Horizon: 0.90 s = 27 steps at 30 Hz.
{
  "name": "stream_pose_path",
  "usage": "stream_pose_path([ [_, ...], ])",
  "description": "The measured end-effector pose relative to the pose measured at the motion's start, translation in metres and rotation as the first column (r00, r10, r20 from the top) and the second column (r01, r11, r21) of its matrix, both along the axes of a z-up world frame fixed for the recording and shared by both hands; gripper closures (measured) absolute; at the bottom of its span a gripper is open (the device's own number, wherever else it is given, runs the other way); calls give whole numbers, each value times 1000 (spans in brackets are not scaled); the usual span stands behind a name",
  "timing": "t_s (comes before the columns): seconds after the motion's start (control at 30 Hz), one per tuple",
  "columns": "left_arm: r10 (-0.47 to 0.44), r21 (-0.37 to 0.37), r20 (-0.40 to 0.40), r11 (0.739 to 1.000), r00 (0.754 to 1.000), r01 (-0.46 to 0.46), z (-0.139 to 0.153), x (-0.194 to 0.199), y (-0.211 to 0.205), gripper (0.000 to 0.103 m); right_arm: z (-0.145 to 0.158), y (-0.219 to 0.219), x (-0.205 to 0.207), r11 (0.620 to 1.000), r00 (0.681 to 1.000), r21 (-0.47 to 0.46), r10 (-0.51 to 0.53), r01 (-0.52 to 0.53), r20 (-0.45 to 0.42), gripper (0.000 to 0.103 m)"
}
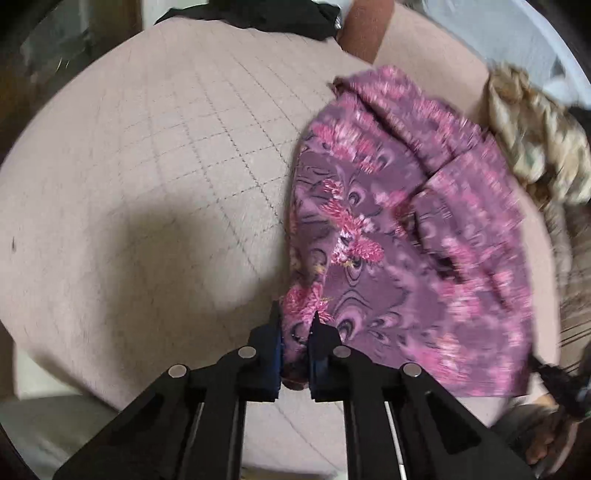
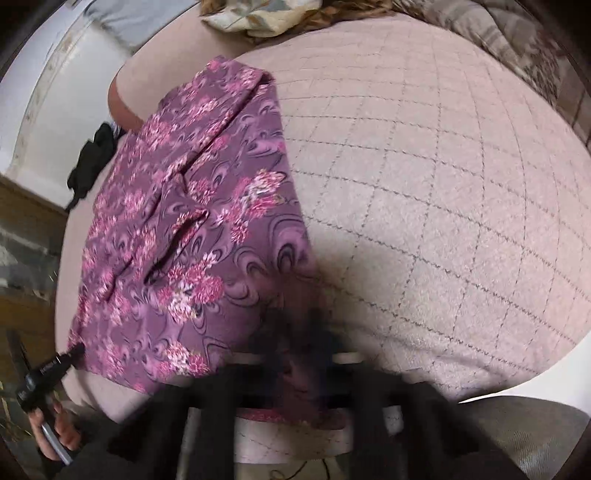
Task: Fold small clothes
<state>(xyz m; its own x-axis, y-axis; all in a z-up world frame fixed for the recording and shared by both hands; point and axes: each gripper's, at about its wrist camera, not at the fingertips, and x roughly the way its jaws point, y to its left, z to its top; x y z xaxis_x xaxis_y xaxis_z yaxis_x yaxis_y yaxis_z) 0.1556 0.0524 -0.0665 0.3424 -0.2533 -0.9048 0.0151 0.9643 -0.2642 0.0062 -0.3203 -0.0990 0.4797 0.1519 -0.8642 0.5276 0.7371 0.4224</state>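
Both tongs, left (image 1: 295,332) and right (image 2: 295,332), were pinched shut on the purple cloth (image 1: 406,229) above the bed (image 1: 147,147); a loose grip could drop a corner

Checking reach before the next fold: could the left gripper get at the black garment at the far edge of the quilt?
Probably not now: the left gripper is shut on the purple floral garment; open quilt lies before the black garment.
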Motion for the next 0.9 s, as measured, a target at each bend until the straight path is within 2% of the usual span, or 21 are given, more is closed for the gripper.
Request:
stream_pose_path([
  [0.07,13,-75,-18,997,1000,-14,11,-14,13,94,8,-3,-7,1000,999,2,-29,29,23,99],
  [0.17,14,-78,1,997,1000,-14,30,-39,22,94,37,-8,-21,998,995,-10,-61,62,77,100],
  [0.23,20,-51,-4,999,1000,-20,34,-47,23,94,52,-12,-28,997,995,-41,-60,64,78,100],
  [0.33,11,-2,-44,1000,999,-11,18,-47,20,94,62,-12,-34,995,998,-90,-42,46,43,100],
  [0.4,-10,19,-119,1000,993,12,-3,-42,9,92,55,-12,-30,995,999,-91,-40,42,14,100],
  [0.43,-26,25,-155,999,988,30,-12,-41,4,91,44,-13,-24,997,999,-67,-35,33,-18,99],
  [0.5,-22,50,-177,998,984,32,-16,-41,1,84,34,-15,-20,999,999,-13,-47,47,-5,97],
  [0.53,-16,43,-163,999,987,23,-12,-41,5,76,36,-17,-21,998,998,-5,-64,64,18,92],
  [0.57,8,30,-137,1000,991,-4,-1,-43,13,72,46,-18,-26,996,994,-23,-82,84,71,84],
  [0.63,33,27,-80,999,996,-31,17,-47,22,61,64,-20,-38,993,979,-36,-103,111,175,25],
  [0.67,25,35,-23,999,999,-24,35,-49,23,57,76,-20,-43,993,965,-37,-104,116,242,20],
  [0.73,7,40,50,999,999,-9,60,-44,21,45,97,-18,-44,993,942,-75,-60,90,331,20],
  [0.8,-2,25,91,1000,996,0,83,-33,17,44,115,-21,-28,994,929,-90,-16,53,370,20],
  [0.87,-24,-1,164,1000,986,25,112,-11,9,29,127,-28,-4,998,909,-64,23,4,416,20],
  [0.9,-36,0,193,999,980,37,122,-3,6,19,131,-30,8,999,904,-53,32,-10,426,20],
])
